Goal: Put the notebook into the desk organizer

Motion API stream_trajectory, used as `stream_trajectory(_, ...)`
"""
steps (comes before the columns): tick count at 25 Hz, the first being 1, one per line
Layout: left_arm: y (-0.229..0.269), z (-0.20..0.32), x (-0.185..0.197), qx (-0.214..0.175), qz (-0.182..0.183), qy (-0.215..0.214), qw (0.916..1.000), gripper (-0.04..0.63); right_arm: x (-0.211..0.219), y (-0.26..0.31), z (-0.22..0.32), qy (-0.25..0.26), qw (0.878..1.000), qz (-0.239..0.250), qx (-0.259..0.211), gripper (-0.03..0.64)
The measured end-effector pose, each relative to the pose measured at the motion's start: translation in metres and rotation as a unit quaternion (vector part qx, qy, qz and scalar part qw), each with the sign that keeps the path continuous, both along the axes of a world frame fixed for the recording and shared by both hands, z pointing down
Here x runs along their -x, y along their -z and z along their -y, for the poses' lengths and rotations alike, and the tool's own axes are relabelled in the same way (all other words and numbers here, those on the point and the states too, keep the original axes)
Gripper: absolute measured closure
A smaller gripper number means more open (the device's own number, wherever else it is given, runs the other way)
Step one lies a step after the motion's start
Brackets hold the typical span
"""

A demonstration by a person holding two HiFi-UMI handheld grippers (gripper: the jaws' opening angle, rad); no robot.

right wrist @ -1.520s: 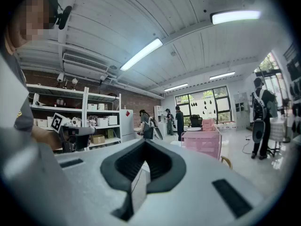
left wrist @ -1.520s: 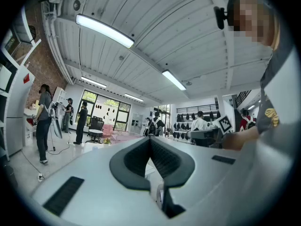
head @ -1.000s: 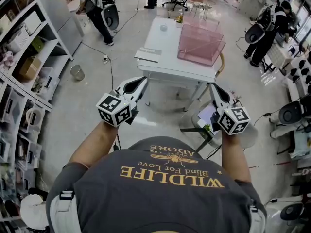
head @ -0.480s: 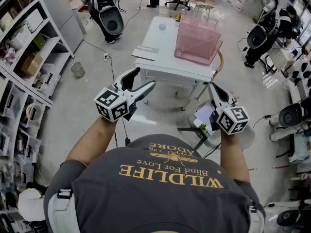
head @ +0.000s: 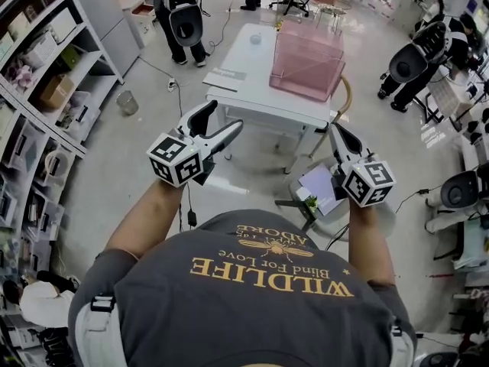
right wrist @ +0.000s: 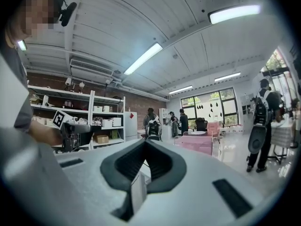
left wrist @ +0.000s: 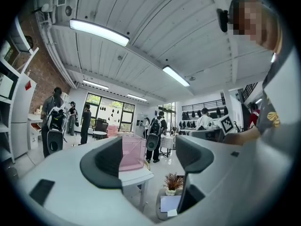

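A pink wire desk organizer [head: 307,58] stands on the right half of a white table [head: 252,102] ahead of me. A flat grey notebook [head: 224,76] lies at the table's left edge. My left gripper [head: 220,119] is held level short of the table. Its jaws have just been opening and stand wide, with nothing between them. In the left gripper view the organizer [left wrist: 131,152] shows between them. My right gripper [head: 337,131] is shut and empty, above a round stool [head: 330,214]. In the right gripper view the organizer [right wrist: 201,145] is far ahead.
The stool bears a pale sheet [head: 319,180] and a small potted plant [head: 310,203]. Shelving [head: 46,90] lines the left wall. A person [head: 182,10] with a backpack stands behind the table, and another [head: 422,56] at the right. A small bin [head: 127,102] sits on the floor.
The left gripper's jaws went from shut to wide open. Both grippers have moved forward, and the table and organizer lie closer in the head view.
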State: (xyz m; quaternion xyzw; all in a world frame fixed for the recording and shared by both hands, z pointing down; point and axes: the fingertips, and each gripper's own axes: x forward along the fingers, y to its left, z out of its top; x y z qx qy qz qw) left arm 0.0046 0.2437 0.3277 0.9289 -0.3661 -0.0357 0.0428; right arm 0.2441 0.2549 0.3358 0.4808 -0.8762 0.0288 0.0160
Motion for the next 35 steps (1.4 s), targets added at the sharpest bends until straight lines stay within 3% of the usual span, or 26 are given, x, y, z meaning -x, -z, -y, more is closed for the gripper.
stream_trajectory(6,-0.006,0.013,-0.005,0.008,0.007,0.006,0.9999,0.242,0.002,-0.004,0.022,0.011,1.0,0.002,0.001,0.615)
stream_trajectory(12,-0.015,0.058,0.019,0.013,-0.006,0.003,0.9999,0.247,0.026,-0.012,0.068,0.007,1.0,-0.005,0.008,0.615)
stream_trajectory(18,-0.022,0.145,0.062,0.003,-0.022,-0.025,0.9994,0.253,0.066,-0.017,0.148,-0.025,1.0,-0.014,0.003,0.615)
stream_trajectory(26,-0.011,0.283,0.124,0.005,-0.012,-0.094,0.9955,0.256,0.141,-0.002,0.262,-0.076,0.997,-0.006,-0.006,0.615)
stream_trajectory(35,-0.011,0.382,0.144,0.02,-0.019,-0.129,0.9912,0.258,0.157,0.004,0.349,-0.113,0.993,-0.012,0.003,0.615)
